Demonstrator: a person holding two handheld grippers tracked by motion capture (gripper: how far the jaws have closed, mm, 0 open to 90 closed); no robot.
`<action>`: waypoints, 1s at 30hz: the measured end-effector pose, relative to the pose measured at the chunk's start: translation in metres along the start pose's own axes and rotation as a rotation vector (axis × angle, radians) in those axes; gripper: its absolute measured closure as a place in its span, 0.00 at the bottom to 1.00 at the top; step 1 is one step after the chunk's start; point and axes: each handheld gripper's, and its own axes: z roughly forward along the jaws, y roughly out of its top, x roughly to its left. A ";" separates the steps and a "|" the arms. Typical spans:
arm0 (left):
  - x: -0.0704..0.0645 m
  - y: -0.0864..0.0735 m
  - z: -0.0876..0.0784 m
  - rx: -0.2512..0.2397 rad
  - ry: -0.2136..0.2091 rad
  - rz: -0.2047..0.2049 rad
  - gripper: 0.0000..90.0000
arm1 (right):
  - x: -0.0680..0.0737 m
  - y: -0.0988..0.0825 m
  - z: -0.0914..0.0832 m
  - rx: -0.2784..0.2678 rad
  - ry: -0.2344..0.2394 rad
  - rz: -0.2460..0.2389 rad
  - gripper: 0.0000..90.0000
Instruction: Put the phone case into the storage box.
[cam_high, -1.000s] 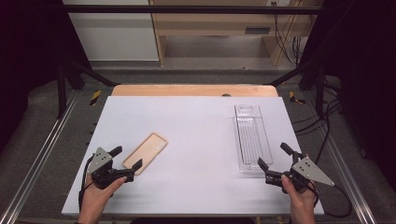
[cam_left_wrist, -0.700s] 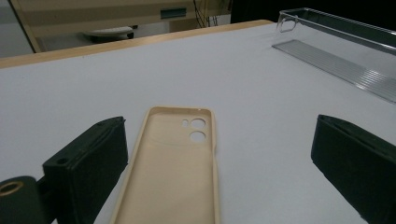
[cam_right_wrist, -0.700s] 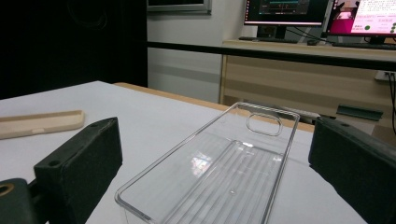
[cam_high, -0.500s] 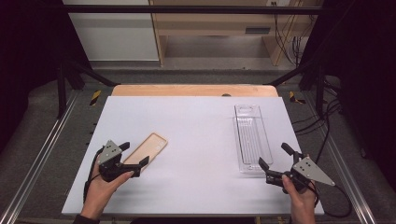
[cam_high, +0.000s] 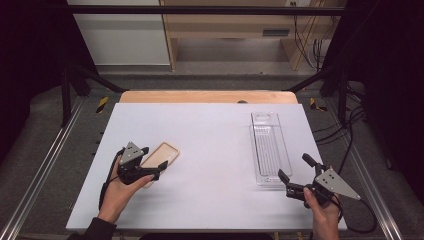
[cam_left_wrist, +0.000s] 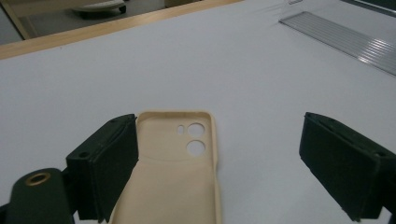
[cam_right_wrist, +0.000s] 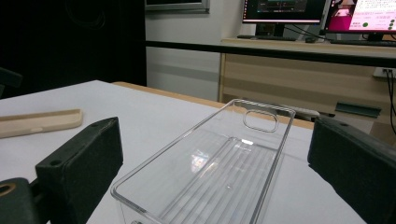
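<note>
Item: beige phone case (cam_high: 161, 157), lying flat and hollow side up on the near left of the white table (cam_high: 215, 135), camera cut-outs toward its far end. Left gripper (cam_high: 153, 163) straddles the near end of the case; its jaws have just been closing a little yet stand wide, the left pad (cam_left_wrist: 109, 163) at or just over the case's edge, the right pad well clear, nothing clenched. Right gripper (cam_high: 296, 174) waits released at the near end of the clear plastic tray (cam_high: 270, 147), near right, jaws spread to either side of it and not touching. Handling note: shift the left gripper so the case sits midway between both pads, lower until they bracket the side walls, then close gently; the soft rim likely flexes or slips under an off-centre pinch.
</note>
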 end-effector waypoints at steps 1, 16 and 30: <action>-0.001 0.001 0.001 0.004 0.001 0.003 0.14 | 0.000 0.000 0.000 0.002 -0.001 -0.002 0.04; -0.006 0.008 0.019 0.103 0.032 -0.008 0.66 | -0.001 -0.001 0.000 0.002 0.000 0.005 0.04; 0.004 0.012 0.028 0.269 0.007 -0.018 1.00 | 0.001 0.000 0.000 -0.005 0.001 0.019 0.04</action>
